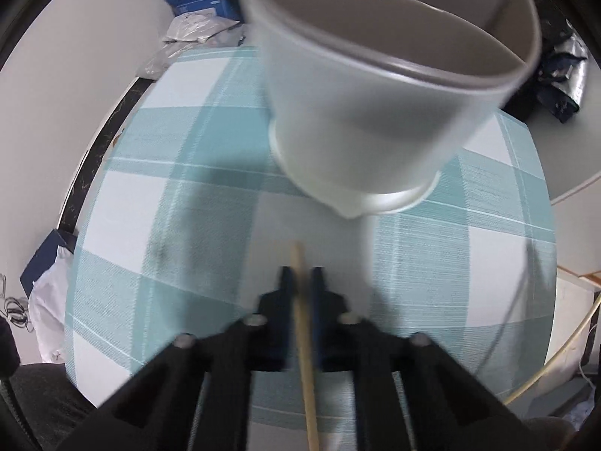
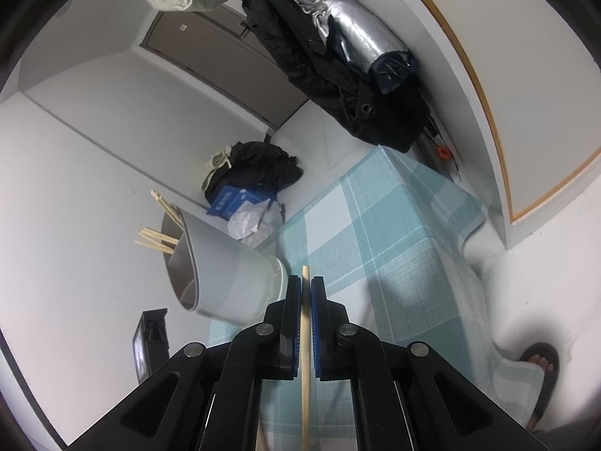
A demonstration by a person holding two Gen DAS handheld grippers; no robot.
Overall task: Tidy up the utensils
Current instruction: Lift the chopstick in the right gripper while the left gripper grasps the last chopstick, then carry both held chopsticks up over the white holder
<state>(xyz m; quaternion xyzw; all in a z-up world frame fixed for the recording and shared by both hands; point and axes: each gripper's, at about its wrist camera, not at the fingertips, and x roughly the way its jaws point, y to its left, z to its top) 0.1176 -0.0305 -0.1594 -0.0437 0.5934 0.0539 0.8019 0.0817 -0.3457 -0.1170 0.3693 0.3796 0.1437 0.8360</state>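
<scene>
A wooden chopstick [image 1: 305,338] runs up between the blue pads of my left gripper [image 1: 302,274], which is shut on it. Its tip pokes out just past the fingertips, over the teal checked tablecloth [image 1: 195,195]. Right ahead stands the pale grey utensil holder [image 1: 375,112], with a divider inside. My right gripper [image 2: 306,282] is shut on another chopstick [image 2: 305,338]. In the right wrist view the holder [image 2: 225,274] lies to the left of that gripper, and several chopsticks [image 2: 157,240] stick out of its mouth.
A blue box [image 2: 233,203] and white plastic bags [image 2: 251,221] sit past the table's far end beside dark clothing [image 2: 259,165]. A folded silver umbrella [image 2: 357,37] lies on black fabric. A person's foot in a dark slipper [image 2: 541,360] stands by the hanging cloth.
</scene>
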